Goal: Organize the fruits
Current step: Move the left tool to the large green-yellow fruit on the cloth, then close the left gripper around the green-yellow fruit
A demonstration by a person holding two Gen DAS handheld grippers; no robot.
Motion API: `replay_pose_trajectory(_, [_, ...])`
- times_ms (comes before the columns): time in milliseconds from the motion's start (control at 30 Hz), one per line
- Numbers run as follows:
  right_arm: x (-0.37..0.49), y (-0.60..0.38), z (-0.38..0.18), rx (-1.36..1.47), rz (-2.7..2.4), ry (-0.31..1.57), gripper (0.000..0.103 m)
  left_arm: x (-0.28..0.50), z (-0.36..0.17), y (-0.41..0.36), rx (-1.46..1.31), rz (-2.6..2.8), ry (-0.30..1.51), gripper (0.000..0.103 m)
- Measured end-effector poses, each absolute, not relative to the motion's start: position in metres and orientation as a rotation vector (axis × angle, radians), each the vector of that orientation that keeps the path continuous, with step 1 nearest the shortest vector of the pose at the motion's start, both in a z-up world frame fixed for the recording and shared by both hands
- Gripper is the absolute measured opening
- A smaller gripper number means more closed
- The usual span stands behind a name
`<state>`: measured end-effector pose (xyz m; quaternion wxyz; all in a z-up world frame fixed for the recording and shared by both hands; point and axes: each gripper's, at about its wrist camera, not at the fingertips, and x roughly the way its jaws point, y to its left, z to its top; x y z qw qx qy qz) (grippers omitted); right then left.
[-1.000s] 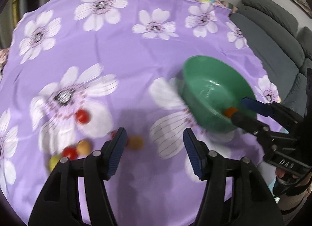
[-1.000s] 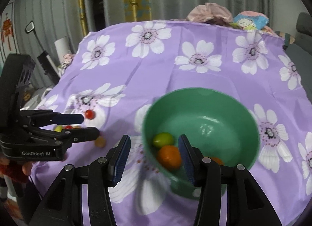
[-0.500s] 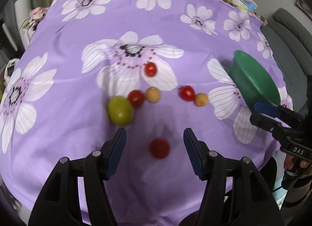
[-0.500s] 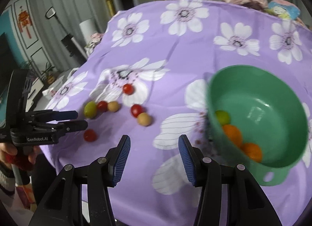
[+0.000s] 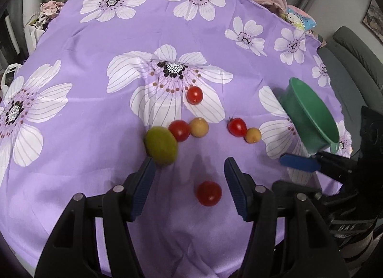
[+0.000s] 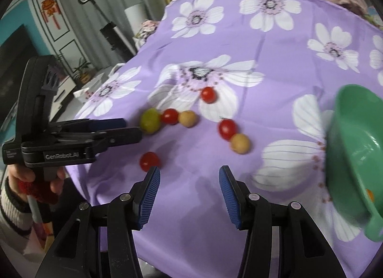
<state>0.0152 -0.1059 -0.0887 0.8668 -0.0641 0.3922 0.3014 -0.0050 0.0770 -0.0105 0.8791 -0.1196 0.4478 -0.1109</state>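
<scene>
- Closing a little, the left gripper (image 5: 189,177) hangs over the purple cloth (image 5: 95,115) with its fingers apart; a red tomato (image 5: 209,193) lies between them, untouched.
- The right gripper (image 6: 189,182) has fingers apart, holding nothing.
- The green bowl (image 6: 352,158) sits to its right.

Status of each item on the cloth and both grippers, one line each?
left gripper: jaws closing, nothing gripped
right gripper: open, empty
green bowl: on cloth, orange fruit inside
green fruit: loose, touching a red tomato
nearest tomato: loose, between left fingers, untouched
</scene>
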Motion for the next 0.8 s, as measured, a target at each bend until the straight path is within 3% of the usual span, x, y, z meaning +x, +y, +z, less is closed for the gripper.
replay_pose_trajectory(533, [0.034, -0.088, -0.102, -0.126, 0.653, 0.857, 0.052, 0.046, -0.024, 0.073, -0.173, -0.229, 1.065, 0.059])
replay_pose_trajectory(800, [0.051, -0.077, -0.103, -0.097, 0.697, 0.879, 0.052, 0.057, -0.031, 0.066, -0.15, -0.247, 1.105, 0.042])
